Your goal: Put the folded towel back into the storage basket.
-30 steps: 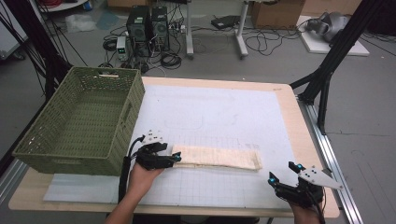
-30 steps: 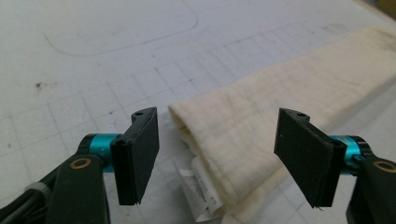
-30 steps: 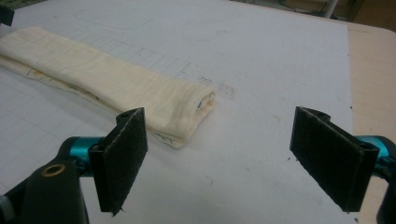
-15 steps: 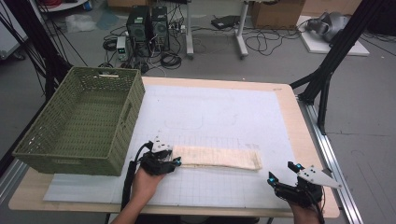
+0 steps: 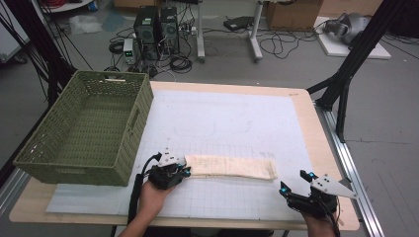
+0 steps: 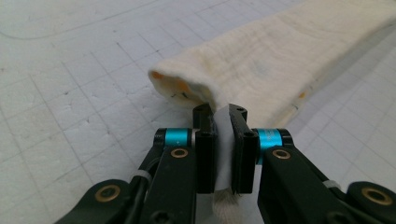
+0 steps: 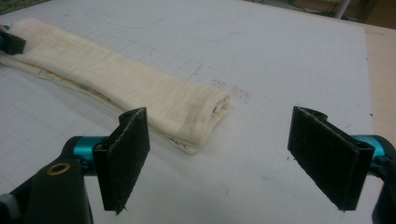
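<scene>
A: Where is the folded cream cloth (image 5: 231, 167) found?

B: It is laid lengthwise on the white gridded mat (image 5: 237, 123) covering the counter (image 5: 323, 148), near the front edge, with the green woven basket (image 5: 84, 128) set to its left.

A: How is the left gripper (image 5: 184, 171) seen?

B: Its jaws have just been closing, and they are now pressed onto the left end of the cloth; in the left gripper view a layer of the fabric (image 6: 261, 65) is pinched between the pads (image 6: 205, 154).

A: And the right gripper (image 5: 296, 181)?

B: It is held with its jaws spread wide, nothing between them, just short of the right end of the cloth (image 7: 140, 93) and apart from it.
</scene>
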{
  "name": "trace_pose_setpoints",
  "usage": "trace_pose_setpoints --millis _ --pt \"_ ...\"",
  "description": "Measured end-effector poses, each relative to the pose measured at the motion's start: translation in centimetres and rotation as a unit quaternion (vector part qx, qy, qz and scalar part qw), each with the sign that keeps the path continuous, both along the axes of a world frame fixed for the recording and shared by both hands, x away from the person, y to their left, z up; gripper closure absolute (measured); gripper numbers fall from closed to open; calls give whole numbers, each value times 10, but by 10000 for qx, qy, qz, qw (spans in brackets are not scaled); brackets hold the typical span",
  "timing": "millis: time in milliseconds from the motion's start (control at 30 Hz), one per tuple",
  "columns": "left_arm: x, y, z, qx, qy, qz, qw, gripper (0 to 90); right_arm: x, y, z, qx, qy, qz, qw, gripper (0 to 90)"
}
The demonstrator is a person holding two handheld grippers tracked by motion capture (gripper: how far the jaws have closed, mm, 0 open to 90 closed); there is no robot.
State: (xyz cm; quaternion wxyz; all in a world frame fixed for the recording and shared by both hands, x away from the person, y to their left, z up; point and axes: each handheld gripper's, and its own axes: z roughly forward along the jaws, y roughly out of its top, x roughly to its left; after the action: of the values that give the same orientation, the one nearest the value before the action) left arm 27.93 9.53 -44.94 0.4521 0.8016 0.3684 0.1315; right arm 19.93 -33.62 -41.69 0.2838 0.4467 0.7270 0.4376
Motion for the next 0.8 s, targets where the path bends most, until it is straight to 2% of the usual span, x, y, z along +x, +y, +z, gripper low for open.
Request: trace_pose_setpoints --millis 100,200,367,500,567,600,633,700,733,800 --pt "-4 6 1 -45 -117 -90 9999 823 5 3 0 119 20 -77 9999 188" --pt "-5 11 2 -129 -219 -96 9996 823 12 9 -1 117 26 -17 9999 171" --pt "-3 14 7 -302 -205 -72 9993 820 24 22 -1 32 42 35 10000 171" --pt "-4 18 6 -321 -186 -37 9993 819 39 26 0 192 71 3 9998 168" --pt "-5 19 6 -346 -174 -30 9992 817 44 28 -5 145 229 -35 9996 181" --pt "-6 19 6 -354 -179 -37 9992 816 47 29 -11 156 434 -19 9989 249" --pt "-6 20 6 -369 -183 -26 9991 816 47 29 -11 156 434 -19 9989 249" --pt "-6 21 6 -409 -161 -3 9990 815 50 28 -21 99 665 -12 9977 285" --pt "-6 22 6 -419 -156 8 9990 815 50 28 -21 99 665 -12 9977 285" --pt "-5 23 6 -412 -159 22 9990 815 53 28 -26 125 810 -32 9966 279"
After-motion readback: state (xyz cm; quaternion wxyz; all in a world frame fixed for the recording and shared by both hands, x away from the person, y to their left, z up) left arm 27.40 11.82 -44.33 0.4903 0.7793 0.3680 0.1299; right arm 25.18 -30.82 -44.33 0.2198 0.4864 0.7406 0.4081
